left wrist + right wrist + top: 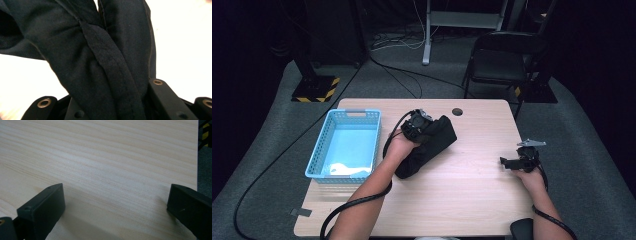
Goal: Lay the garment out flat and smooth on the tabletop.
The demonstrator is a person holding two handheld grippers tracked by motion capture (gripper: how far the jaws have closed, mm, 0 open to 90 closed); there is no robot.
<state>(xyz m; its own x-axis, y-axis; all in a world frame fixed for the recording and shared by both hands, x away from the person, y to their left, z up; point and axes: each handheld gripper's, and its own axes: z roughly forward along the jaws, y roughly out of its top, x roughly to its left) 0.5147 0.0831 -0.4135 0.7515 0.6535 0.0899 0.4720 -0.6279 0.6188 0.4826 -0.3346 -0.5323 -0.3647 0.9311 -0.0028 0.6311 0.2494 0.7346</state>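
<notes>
Jaws of the left gripper pinch a fold of the black cloth mid-table, beside the blue basket; the right gripper gapes wide over bare table. A thin pinch could slip, dropping the cloth.

Black fingers with brass-ringed screw holes; black cables; bare forearms.

At frame centre, the left gripper sits on a black cloth on the table. A blue basket stands at left. The right gripper hovers at right. 1 chair stands at upper right.
</notes>
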